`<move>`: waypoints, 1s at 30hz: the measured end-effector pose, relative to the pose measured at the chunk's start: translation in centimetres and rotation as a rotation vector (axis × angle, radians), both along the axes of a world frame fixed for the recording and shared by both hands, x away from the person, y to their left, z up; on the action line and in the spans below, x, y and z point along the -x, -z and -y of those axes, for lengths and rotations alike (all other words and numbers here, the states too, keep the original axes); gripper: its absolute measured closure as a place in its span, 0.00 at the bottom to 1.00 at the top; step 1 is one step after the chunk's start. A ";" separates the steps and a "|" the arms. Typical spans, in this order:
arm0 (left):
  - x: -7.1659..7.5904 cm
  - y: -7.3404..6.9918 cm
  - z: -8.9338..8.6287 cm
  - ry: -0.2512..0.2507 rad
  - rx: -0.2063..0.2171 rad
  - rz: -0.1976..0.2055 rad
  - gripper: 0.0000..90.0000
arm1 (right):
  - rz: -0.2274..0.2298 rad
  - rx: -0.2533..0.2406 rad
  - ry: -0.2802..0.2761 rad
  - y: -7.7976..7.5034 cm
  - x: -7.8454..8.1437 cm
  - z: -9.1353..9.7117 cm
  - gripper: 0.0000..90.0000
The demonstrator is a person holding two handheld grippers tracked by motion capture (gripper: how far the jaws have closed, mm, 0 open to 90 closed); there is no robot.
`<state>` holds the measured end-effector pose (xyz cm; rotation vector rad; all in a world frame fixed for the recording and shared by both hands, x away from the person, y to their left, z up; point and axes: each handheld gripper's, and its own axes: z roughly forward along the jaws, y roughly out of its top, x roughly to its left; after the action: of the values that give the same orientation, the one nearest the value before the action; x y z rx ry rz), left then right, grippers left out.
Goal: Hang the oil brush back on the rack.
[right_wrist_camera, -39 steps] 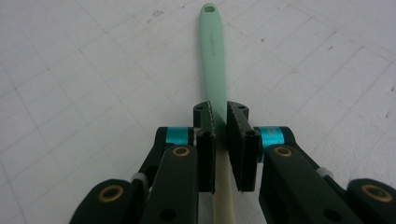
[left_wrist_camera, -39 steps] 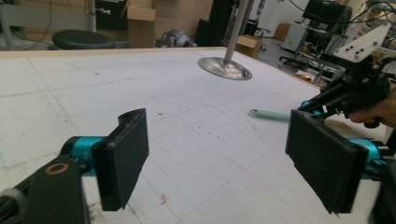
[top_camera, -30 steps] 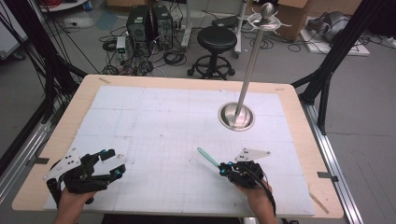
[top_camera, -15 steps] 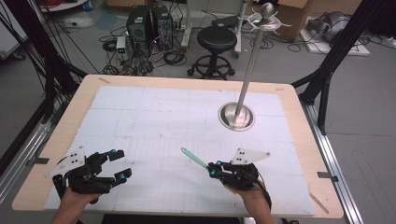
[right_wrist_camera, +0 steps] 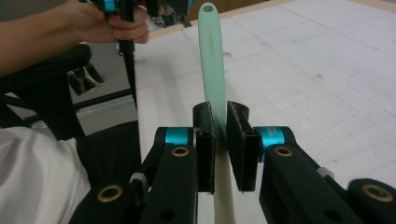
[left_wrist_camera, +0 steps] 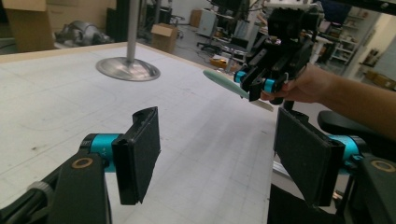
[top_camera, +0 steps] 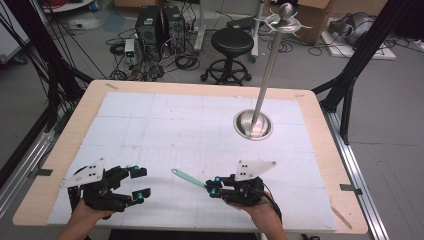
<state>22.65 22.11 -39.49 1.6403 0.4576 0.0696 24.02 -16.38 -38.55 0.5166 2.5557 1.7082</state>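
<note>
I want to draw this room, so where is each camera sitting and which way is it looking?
High view: sits above the person's side, looks forward and down on the table; both forearms, the left gripper and right gripper show.
Left gripper view: rides the left gripper, looks across the table between its open jaws toward the other hand.
Right gripper view: rides the right gripper, looks along the mint-green spatula it clamps; the other hand shows.
The high and left gripper views share the metal pole stand.

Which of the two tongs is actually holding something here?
The right tongs: clamped on a mint-green handled utensil. The left tongs stand open with nothing between them; they have just been closing.
</note>
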 end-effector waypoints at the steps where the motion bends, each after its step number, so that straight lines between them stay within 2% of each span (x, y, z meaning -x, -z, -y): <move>1: 0.0 -0.1 0.2 0.012 -0.001 0.001 0.37 | 0.000 -0.004 -0.011 -0.1 0.1 -0.2 0.91; 4: -0.1 -0.3 1.0 0.054 -0.024 0.017 0.41 | 0.010 -0.008 -0.047 -0.5 0.2 -0.7 0.91; 9: -0.4 -0.5 2.3 0.104 -0.014 0.018 0.47 | 0.011 -0.011 -0.096 -0.8 0.4 -1.5 0.91; 13: -0.4 -0.7 3.0 0.143 0.011 0.023 0.51 | -0.001 -0.020 -0.119 -0.8 0.5 -1.8 0.91; 21: -0.3 -0.9 3.5 0.197 0.038 0.048 0.63 | -0.016 -0.047 -0.166 -0.8 0.5 -2.1 0.91; 30: -0.3 -1.0 3.6 0.235 0.056 0.077 0.76 | -0.034 -0.054 -0.205 -0.8 0.4 -2.4 0.91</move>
<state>22.94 18.47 -38.51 1.6195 0.2048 -0.0549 23.59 -13.95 -37.78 0.2964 2.6749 1.8502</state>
